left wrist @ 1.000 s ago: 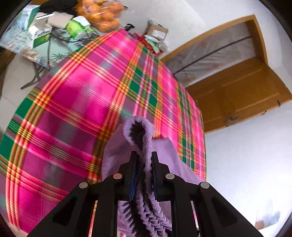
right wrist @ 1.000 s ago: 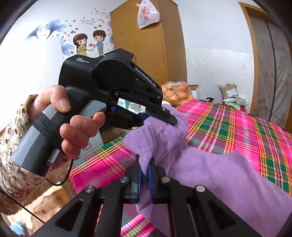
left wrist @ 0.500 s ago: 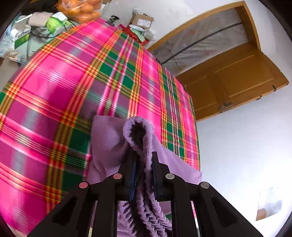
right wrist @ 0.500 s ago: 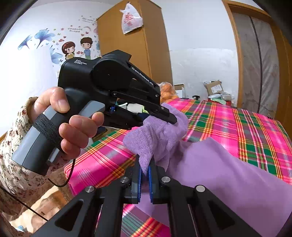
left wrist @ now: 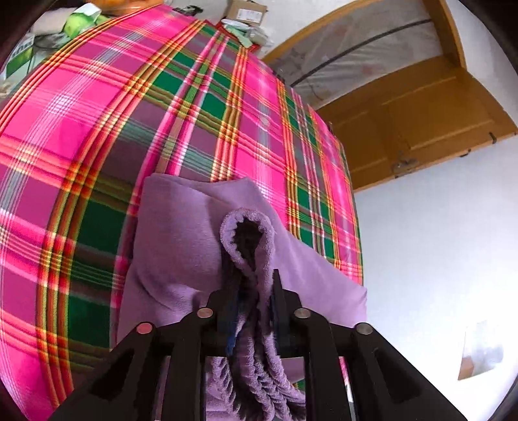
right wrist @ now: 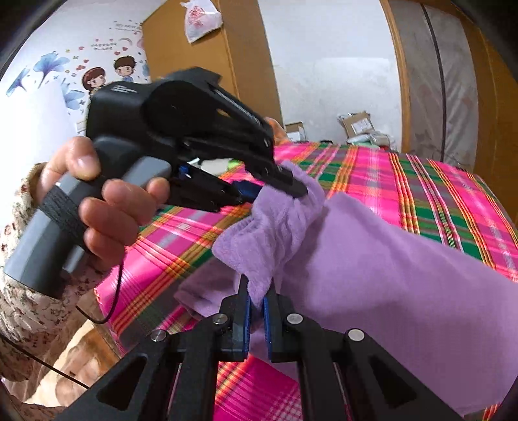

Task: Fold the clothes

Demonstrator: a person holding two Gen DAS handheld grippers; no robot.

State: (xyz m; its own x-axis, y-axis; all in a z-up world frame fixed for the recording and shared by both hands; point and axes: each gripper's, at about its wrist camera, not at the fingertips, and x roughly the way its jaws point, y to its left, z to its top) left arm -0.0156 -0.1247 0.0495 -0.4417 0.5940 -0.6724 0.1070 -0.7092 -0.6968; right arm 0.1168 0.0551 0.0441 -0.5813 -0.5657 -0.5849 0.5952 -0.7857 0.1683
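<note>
Although the wall sticker [right wrist: 106, 73] behind the person's hand [right wrist: 106, 207] carries a line of small lettering above its two cartoon children, that writing is too small to read, and the raised mark on the black housing of the left gripper [right wrist: 281, 181] is blurred past reading. One purple fleece garment [right wrist: 388, 259] is in play, and both tools grip it. The left gripper [left wrist: 251, 291] has its jaws closed on a bunched, curled edge of the fleece, which loops up above the fingers [left wrist: 277, 302] and hangs in ridged folds below them. The right gripper [right wrist: 256, 299] is clenched on a small corner of the same edge, its two blue-lined pads pressed together on the cloth. The two gripping points sit near each other, above the near left corner of the table. The rest of the garment trails away from them and lies on the pink, green and yellow plaid tablecloth [left wrist: 97, 129], toward the table's near edge. Beyond the far edge of the table there are two opened cardboard boxes [right wrist: 356, 124] on the floor, their labels unreadable. One white plastic bag [right wrist: 200, 19] with red print hangs on the wooden wardrobe [right wrist: 249, 64]. The hand wraps one grey handle with a black strap, and a floral sleeve [right wrist: 19, 291] covers the wrist.
</note>
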